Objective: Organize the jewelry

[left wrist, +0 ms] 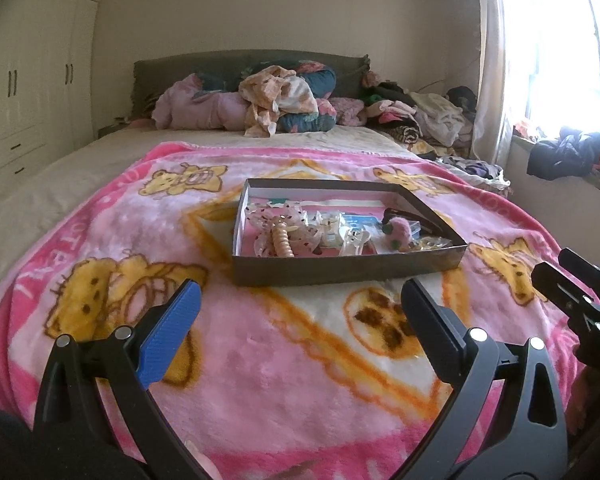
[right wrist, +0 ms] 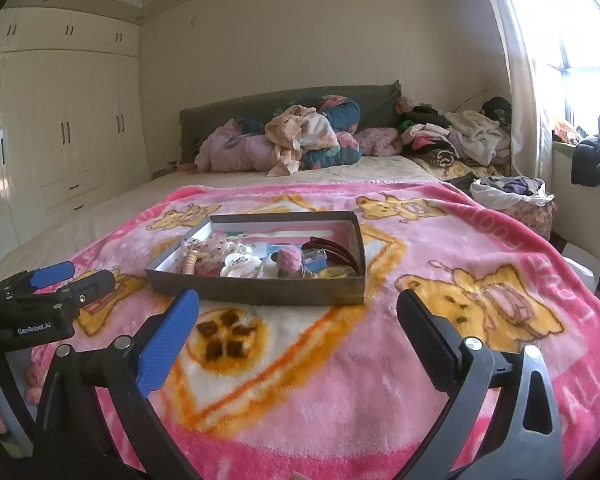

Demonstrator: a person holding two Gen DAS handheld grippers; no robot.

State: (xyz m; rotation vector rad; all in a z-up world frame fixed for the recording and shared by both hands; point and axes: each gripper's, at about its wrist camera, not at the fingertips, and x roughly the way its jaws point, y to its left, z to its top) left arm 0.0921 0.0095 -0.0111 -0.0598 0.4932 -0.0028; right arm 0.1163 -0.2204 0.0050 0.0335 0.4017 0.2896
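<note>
Left wrist view: aimed forward past left gripper (left wrist: 300, 308), box (left wrist: 340, 268) ahead, slightly right.
Right wrist view: box (right wrist: 256, 292) ahead-left of right gripper (right wrist: 298, 312).
Shared: box, blanket (left wrist: 260, 360), headboard (right wrist: 284, 100).

1. bare pink blanket (left wrist: 284, 364) near the box (left wrist: 340, 270), open for passage.
2. box walls fencing cluttered trinkets (left wrist: 324, 230); entry only from above.
3. clothes pile (right wrist: 300, 140) far off, clear of the way.

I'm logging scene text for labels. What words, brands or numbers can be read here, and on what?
"GenRobot.AI": on the left claw body, seen from the right wrist.
"ALL": on the pink blanket, lower right edge; a partial word.
Other blanket lettering: cut off or distorted, unreadable.
Items in the box: any print too small.
</note>
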